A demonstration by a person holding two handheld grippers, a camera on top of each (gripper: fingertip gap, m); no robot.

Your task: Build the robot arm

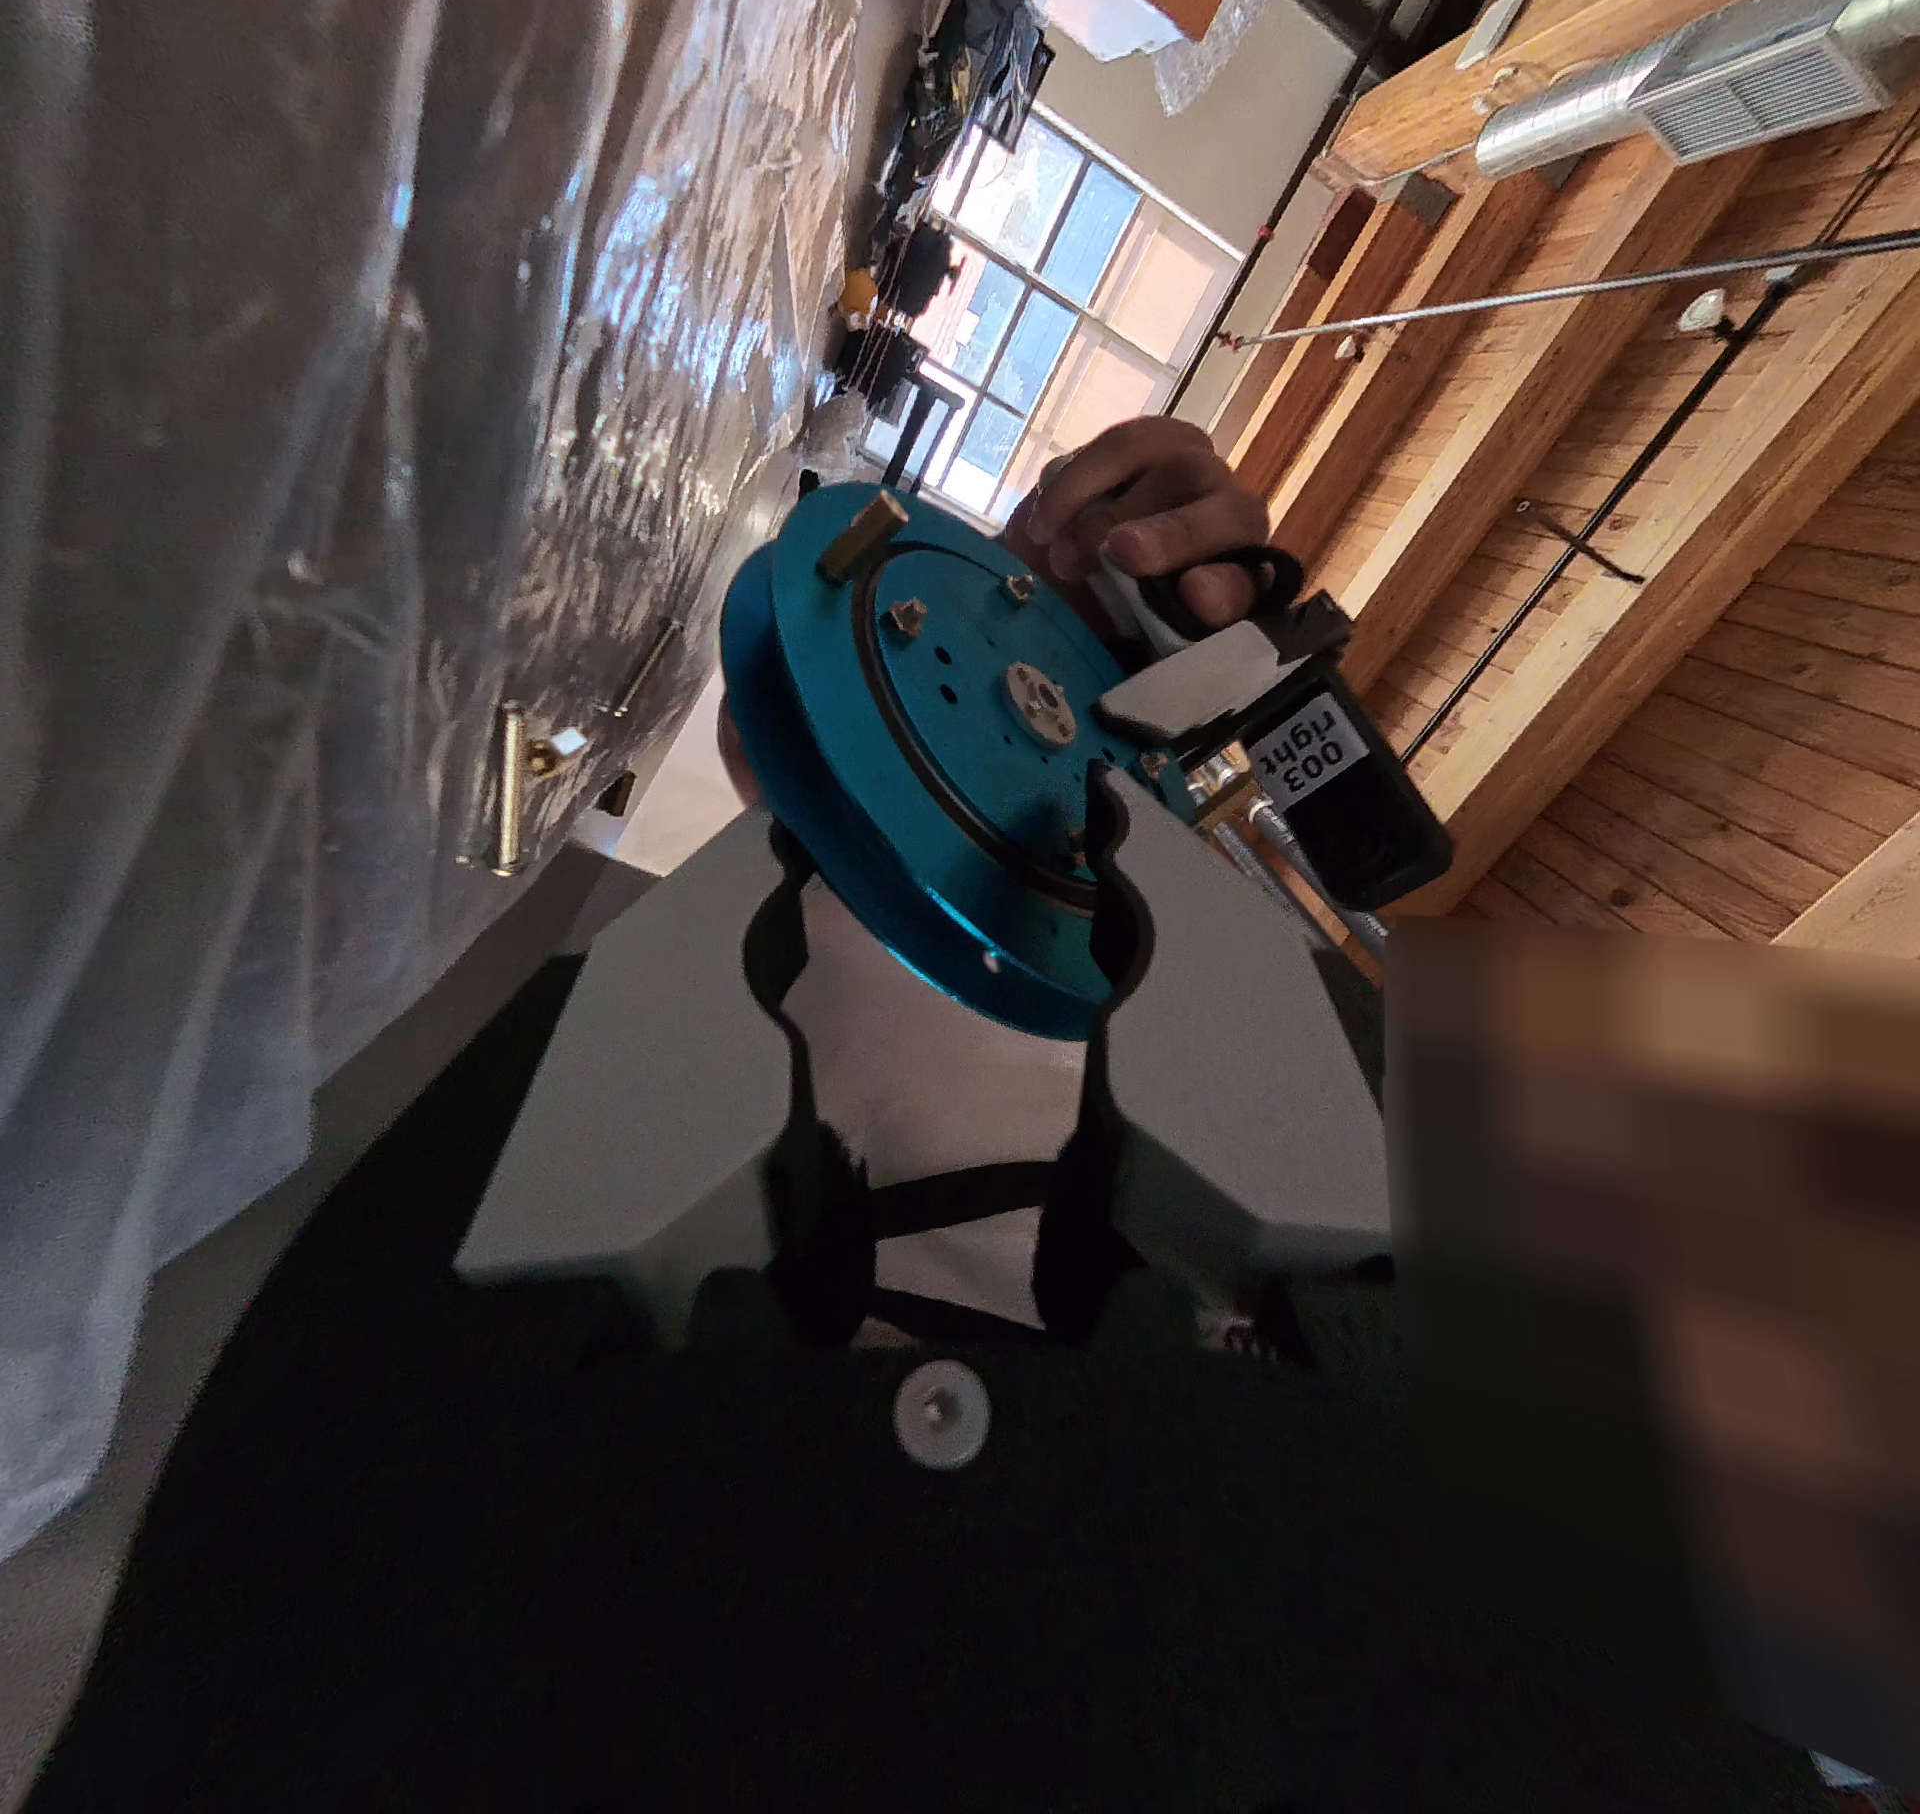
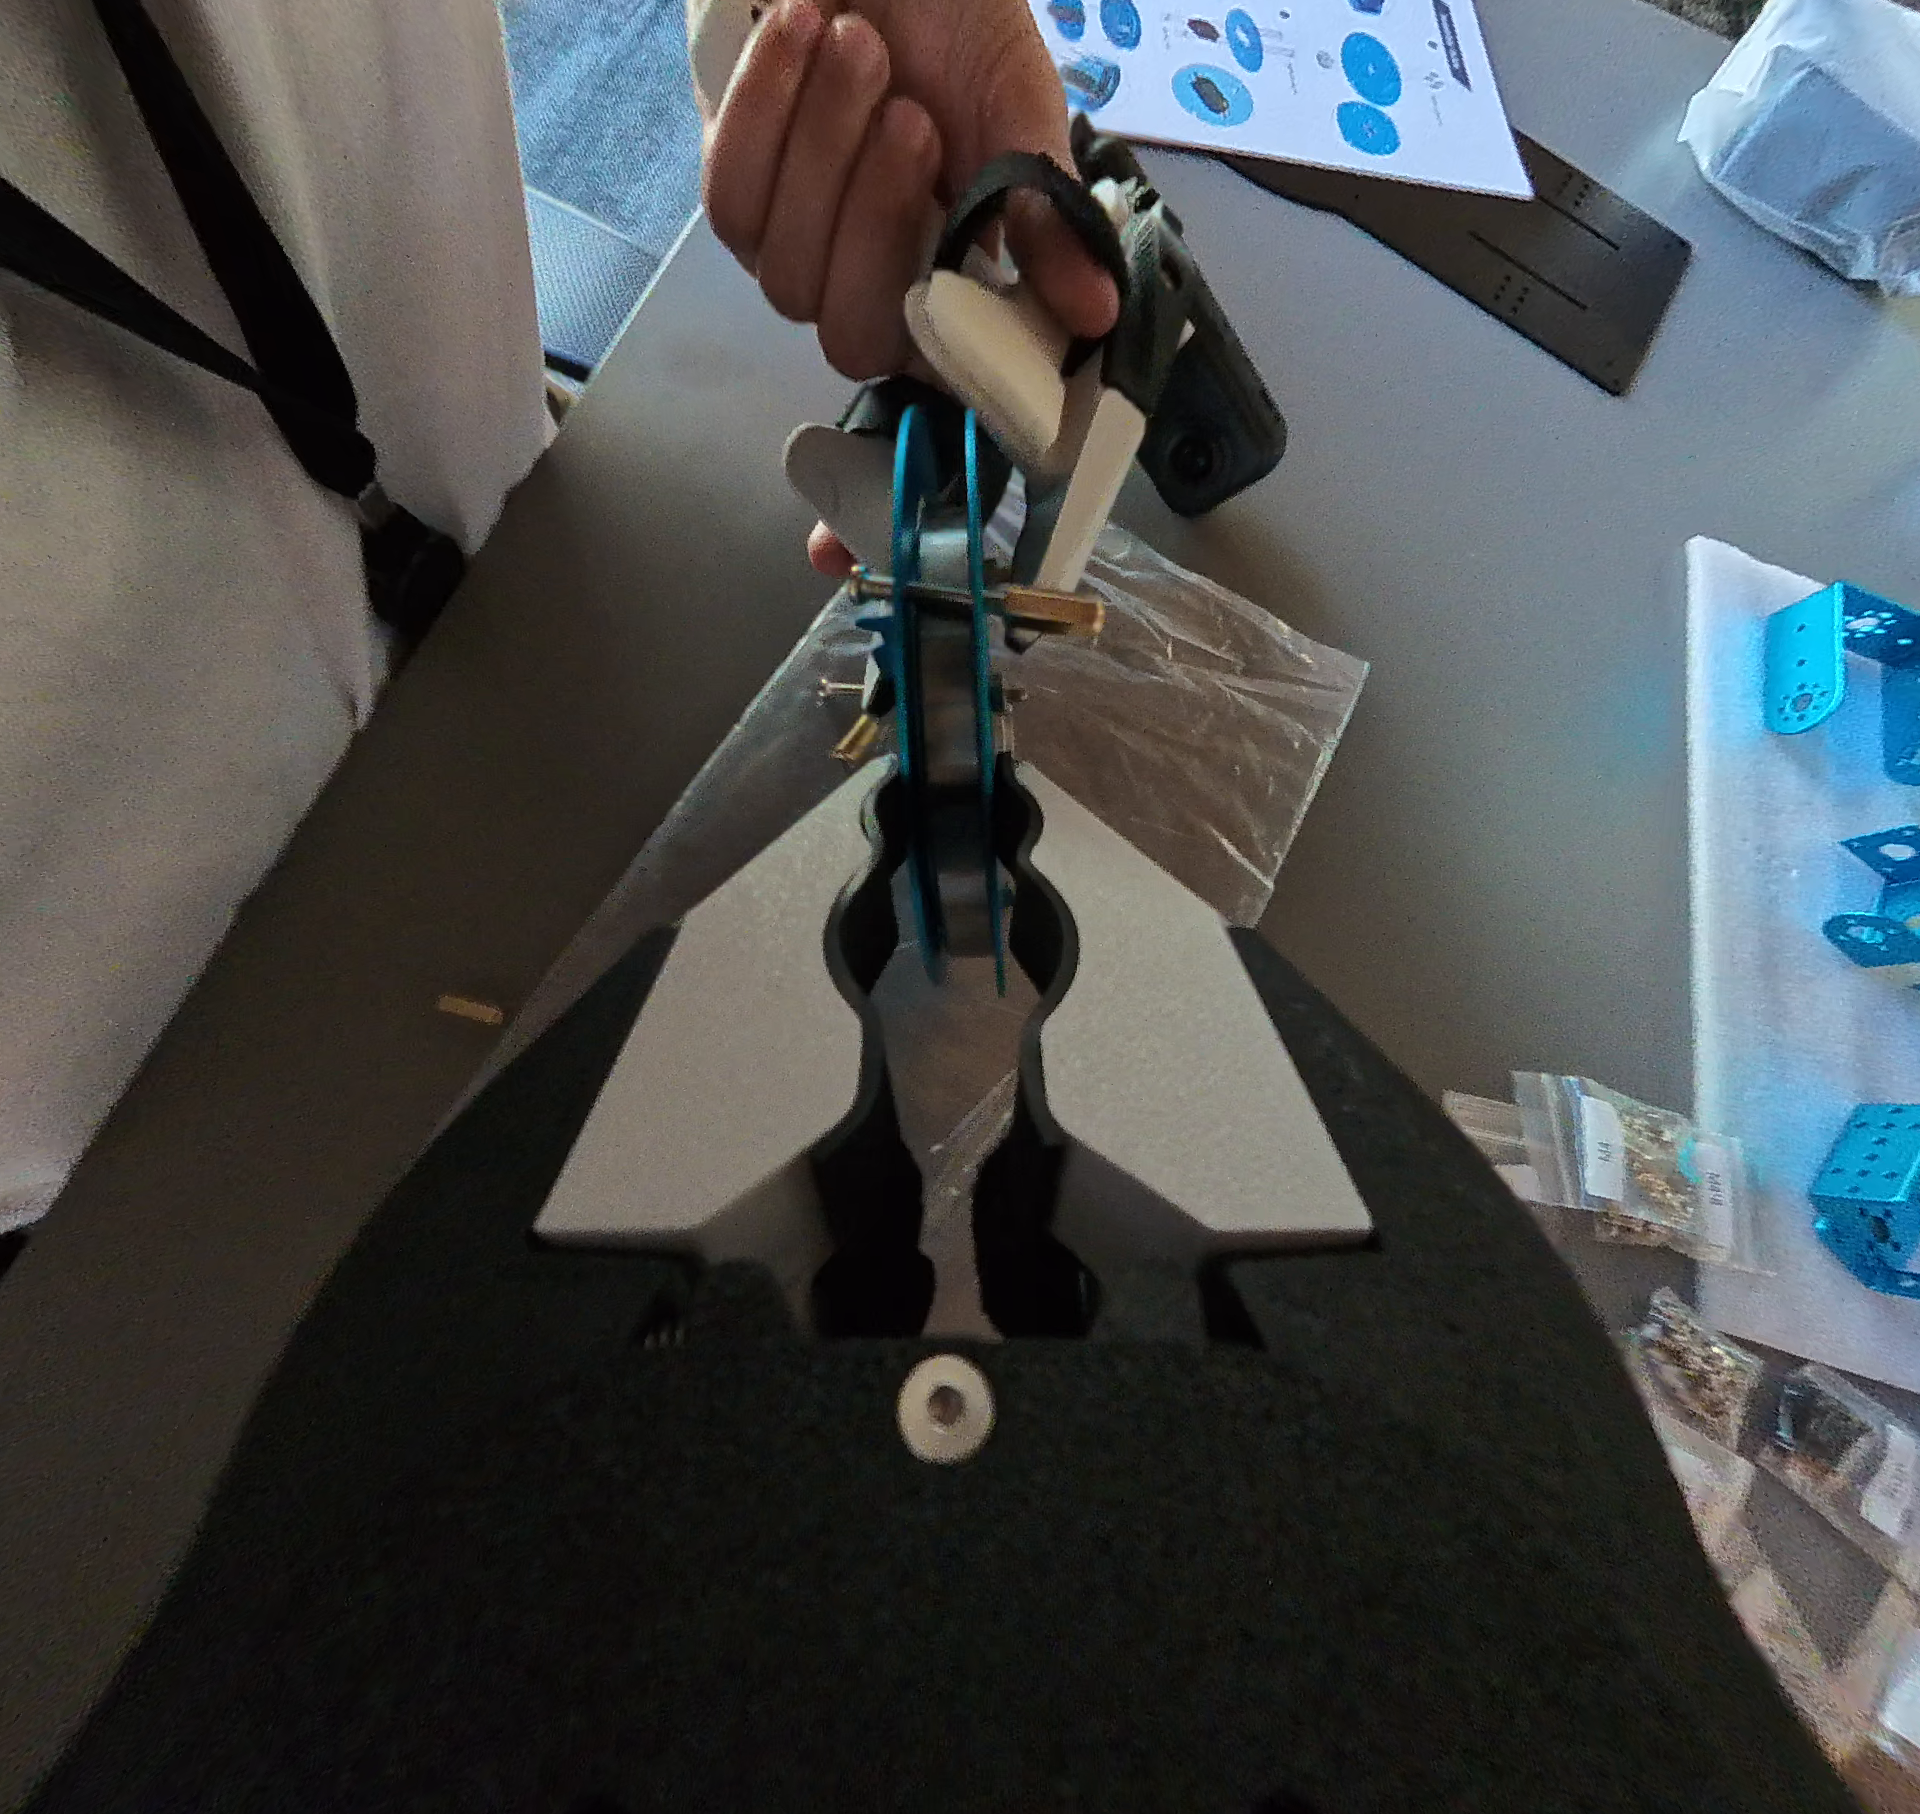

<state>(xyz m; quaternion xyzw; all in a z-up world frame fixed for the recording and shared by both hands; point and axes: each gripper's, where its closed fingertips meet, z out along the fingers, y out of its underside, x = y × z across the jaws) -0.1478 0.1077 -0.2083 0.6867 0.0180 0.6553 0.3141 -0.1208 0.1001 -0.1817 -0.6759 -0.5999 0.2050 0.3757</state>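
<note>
Both grippers pinch the same blue double disc (image 2: 940, 808) in the middle of each frame, the right gripper (image 2: 948, 829) squeezing its edge from below and the left gripper (image 1: 940, 891) squeezing its rim, above a grey table (image 2: 1455, 621) with a clear plastic bag (image 2: 1174, 725).

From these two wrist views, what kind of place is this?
Probably a loft-style workshop bench for kit assembly: grey tabletop with a printed parts sheet, blue metal brackets, bagged hardware; timber-beam ceiling with exposed metal duct.
</note>
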